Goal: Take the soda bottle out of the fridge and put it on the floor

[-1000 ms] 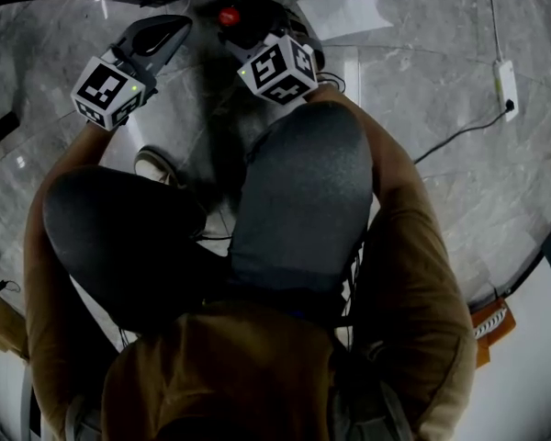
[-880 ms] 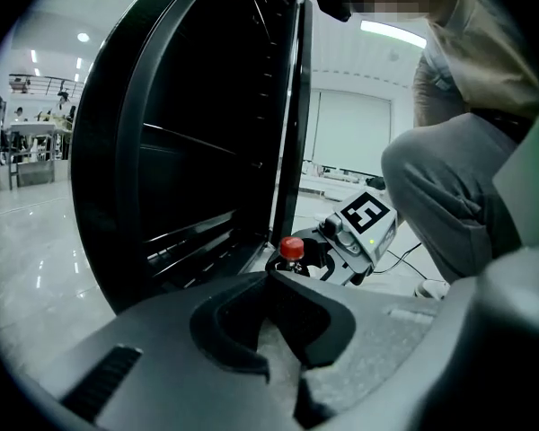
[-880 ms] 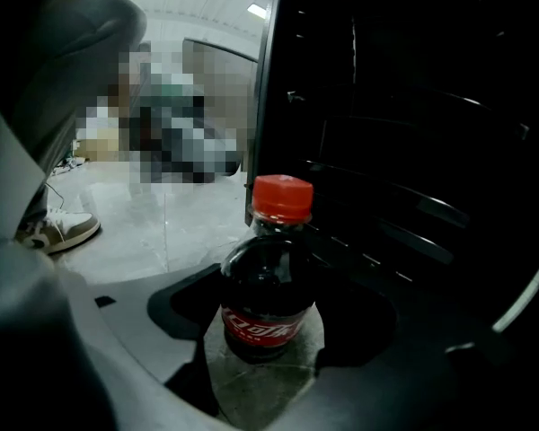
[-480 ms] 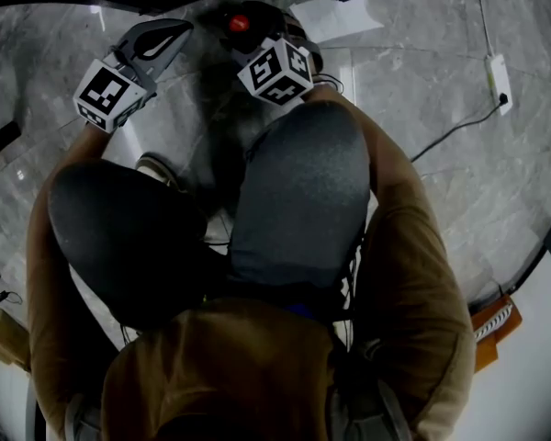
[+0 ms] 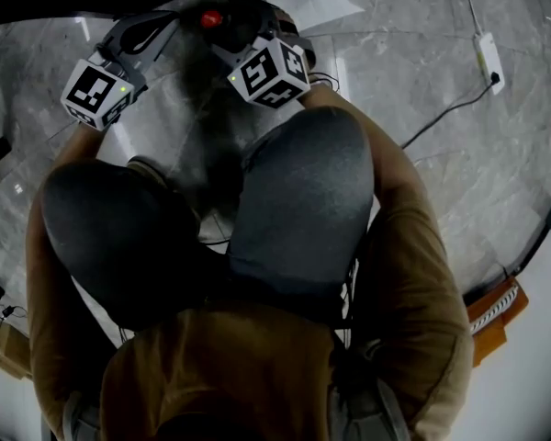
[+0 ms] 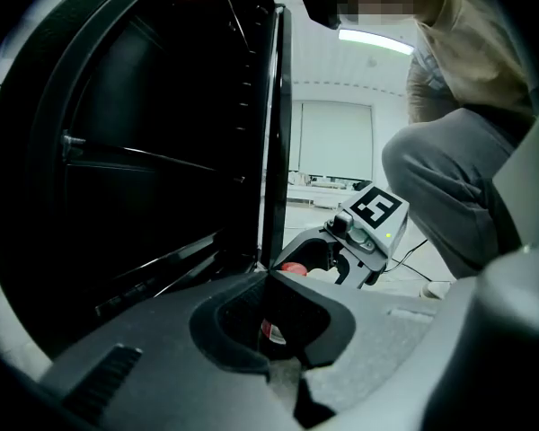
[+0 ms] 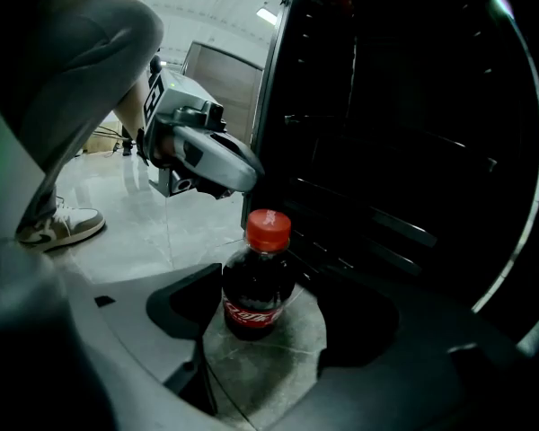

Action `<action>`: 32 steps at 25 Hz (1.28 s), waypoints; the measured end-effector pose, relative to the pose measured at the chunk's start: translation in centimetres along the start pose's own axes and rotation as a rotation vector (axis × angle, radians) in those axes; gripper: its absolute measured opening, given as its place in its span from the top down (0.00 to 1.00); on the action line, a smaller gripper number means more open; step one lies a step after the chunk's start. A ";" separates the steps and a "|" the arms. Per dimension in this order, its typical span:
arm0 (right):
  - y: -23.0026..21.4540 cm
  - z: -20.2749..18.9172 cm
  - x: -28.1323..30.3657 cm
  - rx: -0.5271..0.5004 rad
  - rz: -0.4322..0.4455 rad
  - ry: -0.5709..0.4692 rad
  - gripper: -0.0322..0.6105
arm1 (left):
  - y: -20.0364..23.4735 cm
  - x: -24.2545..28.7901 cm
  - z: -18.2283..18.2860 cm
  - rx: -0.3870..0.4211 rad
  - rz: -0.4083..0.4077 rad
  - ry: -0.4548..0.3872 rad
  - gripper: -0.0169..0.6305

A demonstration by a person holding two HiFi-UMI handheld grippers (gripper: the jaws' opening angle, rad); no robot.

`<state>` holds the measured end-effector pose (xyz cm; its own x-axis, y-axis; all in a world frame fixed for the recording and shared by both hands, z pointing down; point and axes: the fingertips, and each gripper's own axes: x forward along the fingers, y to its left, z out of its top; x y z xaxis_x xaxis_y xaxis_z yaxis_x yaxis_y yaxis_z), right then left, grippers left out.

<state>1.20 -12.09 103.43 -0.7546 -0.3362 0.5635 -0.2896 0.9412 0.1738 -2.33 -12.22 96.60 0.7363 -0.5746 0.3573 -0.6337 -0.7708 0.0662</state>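
soda bottle (image 7: 256, 281) upright on marble floor (image 7: 144, 232), just before open fridge (image 7: 386, 151) — between my right gripper's (image 7: 274, 317) parted jaws, unsqueezed. left gripper (image 6: 271, 281) clenched, empty. bottle looks full: likely weighty, smooth, firm — i'd grip at label.

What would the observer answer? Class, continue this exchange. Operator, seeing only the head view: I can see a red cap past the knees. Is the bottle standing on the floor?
Observer: Yes. The right gripper view shows the bottle upright on the floor.
Operator: Does the right gripper grip it?
Observer: No. Its jaws stand wide apart, with the bottle between them.
Operator: Where is the fridge?
Observer: Close beyond the bottle. The fridge stands open and is dark inside.
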 end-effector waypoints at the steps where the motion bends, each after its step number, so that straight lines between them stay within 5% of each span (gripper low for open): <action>1: -0.2 0.1 -0.3 0.006 -0.004 -0.008 0.47 | -0.4 0.4 0.2 0.012 -0.011 0.000 0.97; 9: 0.3 0.5 -0.9 0.011 0.005 0.007 0.47 | -1.0 1.4 0.8 -0.026 -0.046 -0.003 0.97; 14: 0.2 1.6 -1.7 0.048 -0.005 0.038 0.47 | -0.2 -0.7 4.5 0.011 -0.012 -0.053 0.97; 21: -0.8 7.1 -5.4 0.076 -0.040 0.027 0.47 | -2.9 -5.4 8.1 0.102 -0.062 -0.004 0.97; 32: -1.8 18.0 -16.1 0.106 -0.103 0.028 0.47 | -10.0 -10.7 18.4 0.007 -0.081 0.046 0.97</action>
<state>3.29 -8.94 79.51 -0.7011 -0.4288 0.5697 -0.4264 0.8925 0.1471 0.48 -3.40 74.97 0.7732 -0.4974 0.3934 -0.5708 -0.8161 0.0900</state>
